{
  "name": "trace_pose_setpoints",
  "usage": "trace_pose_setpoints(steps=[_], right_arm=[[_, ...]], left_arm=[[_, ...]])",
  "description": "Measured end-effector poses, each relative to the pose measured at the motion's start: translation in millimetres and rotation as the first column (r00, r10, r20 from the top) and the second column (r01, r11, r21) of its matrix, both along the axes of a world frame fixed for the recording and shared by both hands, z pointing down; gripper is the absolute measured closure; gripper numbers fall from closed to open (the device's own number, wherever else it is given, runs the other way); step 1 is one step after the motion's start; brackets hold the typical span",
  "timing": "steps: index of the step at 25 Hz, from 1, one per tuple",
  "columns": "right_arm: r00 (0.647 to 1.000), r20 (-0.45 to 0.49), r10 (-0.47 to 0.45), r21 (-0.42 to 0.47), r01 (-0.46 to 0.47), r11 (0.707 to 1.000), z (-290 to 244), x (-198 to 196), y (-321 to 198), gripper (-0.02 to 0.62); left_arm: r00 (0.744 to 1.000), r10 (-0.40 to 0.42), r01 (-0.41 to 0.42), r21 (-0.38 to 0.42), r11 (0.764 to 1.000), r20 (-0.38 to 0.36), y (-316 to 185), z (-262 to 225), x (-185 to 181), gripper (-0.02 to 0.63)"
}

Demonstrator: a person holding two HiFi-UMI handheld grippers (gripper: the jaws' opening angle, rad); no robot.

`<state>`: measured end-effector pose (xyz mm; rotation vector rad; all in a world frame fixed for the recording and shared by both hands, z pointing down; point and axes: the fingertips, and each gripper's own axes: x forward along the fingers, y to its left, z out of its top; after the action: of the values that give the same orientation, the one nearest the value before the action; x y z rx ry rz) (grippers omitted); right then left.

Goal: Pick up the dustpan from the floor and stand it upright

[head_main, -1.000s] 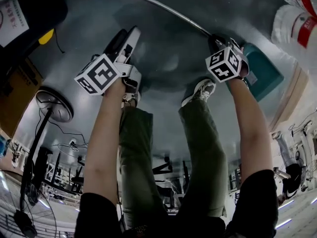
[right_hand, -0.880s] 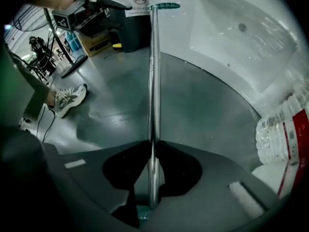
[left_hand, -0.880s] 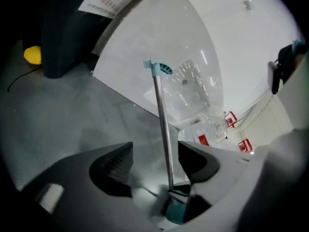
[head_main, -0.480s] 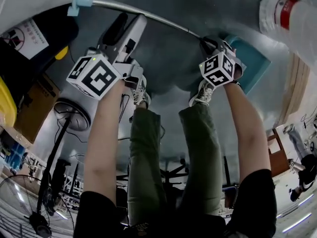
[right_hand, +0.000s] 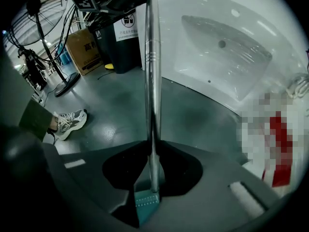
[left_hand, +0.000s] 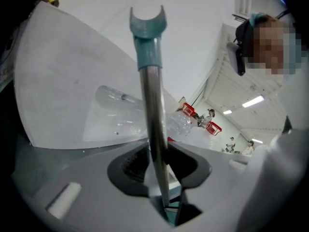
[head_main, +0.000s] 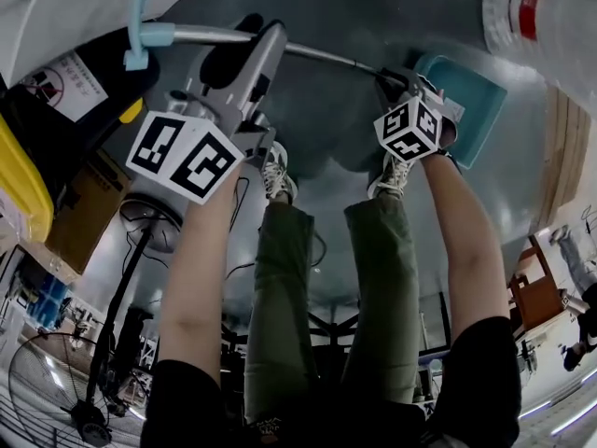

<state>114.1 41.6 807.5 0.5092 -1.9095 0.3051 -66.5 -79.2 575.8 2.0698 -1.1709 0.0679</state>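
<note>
The dustpan has a teal pan (head_main: 469, 96) and a long metal handle (head_main: 322, 54) that ends in a teal clip (head_main: 140, 35). My right gripper (head_main: 396, 80) is shut on the handle just above the pan; in the right gripper view the handle (right_hand: 153, 71) rises out of its jaws (right_hand: 152, 173) with the pan (right_hand: 146, 203) below. My left gripper (head_main: 250, 43) sits over the handle's upper part. Its jaws (left_hand: 161, 163) are closing around the handle (left_hand: 149, 95). A sliver of gap still shows beside the pole. The clip (left_hand: 146, 30) points away.
A black bin (head_main: 65, 82), a yellow container (head_main: 19, 189) and a cardboard box (head_main: 79, 213) stand at the left, with a fan base (head_main: 154, 222) near them. Red-and-white containers (head_main: 532, 17) are at the upper right. A white tub (right_hand: 227, 47) lies ahead. My shoes (head_main: 275, 171) stand below the handle.
The left gripper has risen toward the handle's clip end and now has its jaws around the pole. The right gripper lifted a little with the handle, and the pan came off the floor.
</note>
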Motion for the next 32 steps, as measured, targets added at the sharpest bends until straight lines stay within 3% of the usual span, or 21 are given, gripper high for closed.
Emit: trace_pose_setpoints(steps=[1,11,22,27,32], right_arm=[[1.0,0.003,0.003,-0.001,-0.003,1.0,-1,0,1,0.522],[0.991,0.075,0.114,-0.003,-0.114,0.994,-36,9,-2,0.511],[0.915,0.298,0.273,0.084,-0.31,0.947,-180,6,-25,0.511],[0.851,0.396,0.345,0.111,-0.417,0.902,-240,0,-37,0.512],[0.799,0.455,0.393,0.117,-0.492,0.863,-287,-10,-42,0.512]], left_arm=[[1.0,0.01,-0.01,0.011,1.0,0.01,1,-4,3,0.466],[0.993,0.105,-0.107,0.054,0.993,0.048,3,-34,30,0.471],[0.976,0.163,-0.178,0.099,0.979,0.144,2,-88,35,0.471],[0.945,0.218,-0.256,0.138,0.957,0.245,1,-113,26,0.472],[0.89,0.27,-0.343,0.149,0.928,0.368,-2,-133,7,0.471]])
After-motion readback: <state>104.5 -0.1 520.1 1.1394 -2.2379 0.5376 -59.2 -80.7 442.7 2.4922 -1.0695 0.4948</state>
